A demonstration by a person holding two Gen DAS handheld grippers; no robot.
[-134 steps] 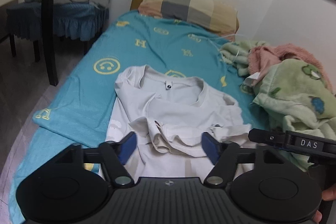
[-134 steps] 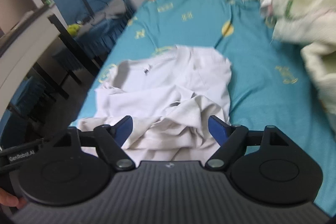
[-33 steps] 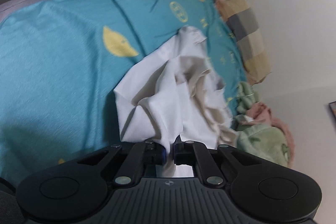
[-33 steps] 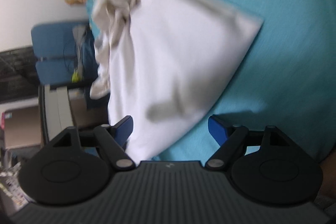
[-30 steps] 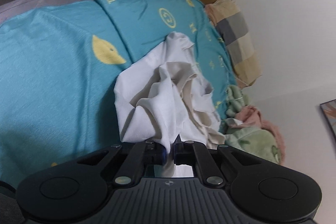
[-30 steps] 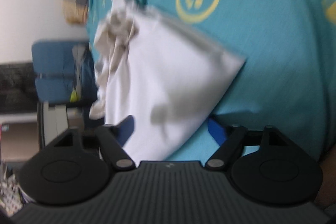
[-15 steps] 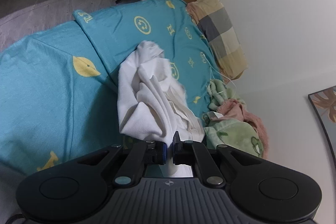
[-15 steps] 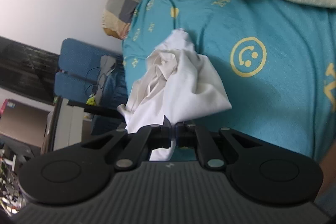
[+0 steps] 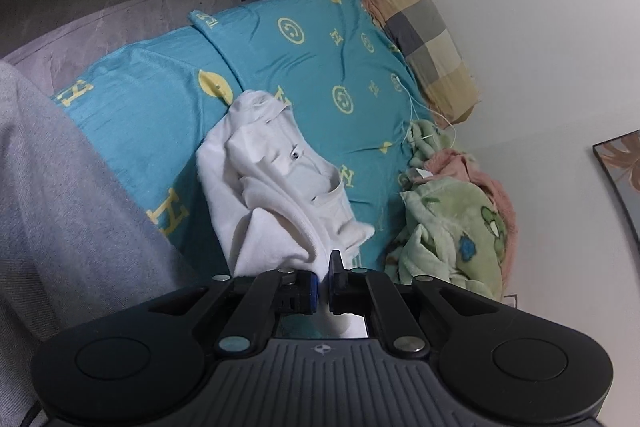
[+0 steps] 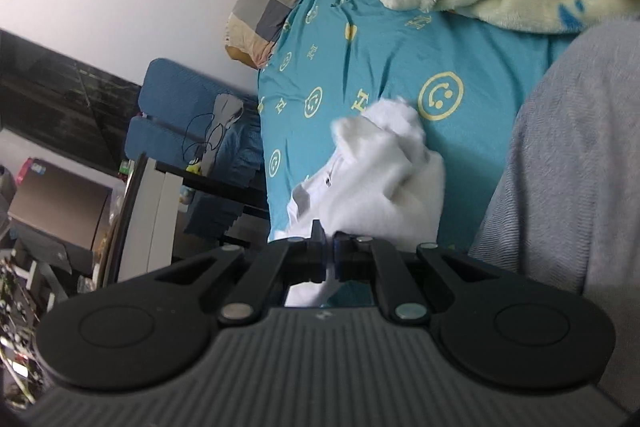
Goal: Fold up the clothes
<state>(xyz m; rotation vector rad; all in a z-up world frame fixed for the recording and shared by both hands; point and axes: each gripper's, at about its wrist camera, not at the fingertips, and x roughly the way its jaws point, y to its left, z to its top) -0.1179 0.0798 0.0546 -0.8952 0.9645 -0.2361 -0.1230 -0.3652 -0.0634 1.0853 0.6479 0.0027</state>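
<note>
The folding has hardly begun, by my reckoning: the white T-shirt (image 9: 276,187) hangs bunched and crumpled in the air above the teal bedsheet (image 9: 160,115), with no crease or neat fold anywhere in it. The left tool (image 9: 324,287) is pinched tight on one bit of the shirt's edge, white cloth showing between its blue pads, and the right tool (image 10: 327,259) is clamped the same way on another bit, so the garment is strung between the two, its lower end trailing near the sheet. I would say it looks like a lift to shake the shirt open; spreading it flat, folding the sleeves in and doubling the body all seem left to do. Counting up: one white shirt, two tools, one checked pillow (image 9: 428,39) at the head of the bed, and one heap of green and pink fleece blankets (image 9: 456,227) against the wall, which I cannot separate into pieces. A grey trouser leg (image 9: 60,211) of the person stands close at the bed's edge
</note>
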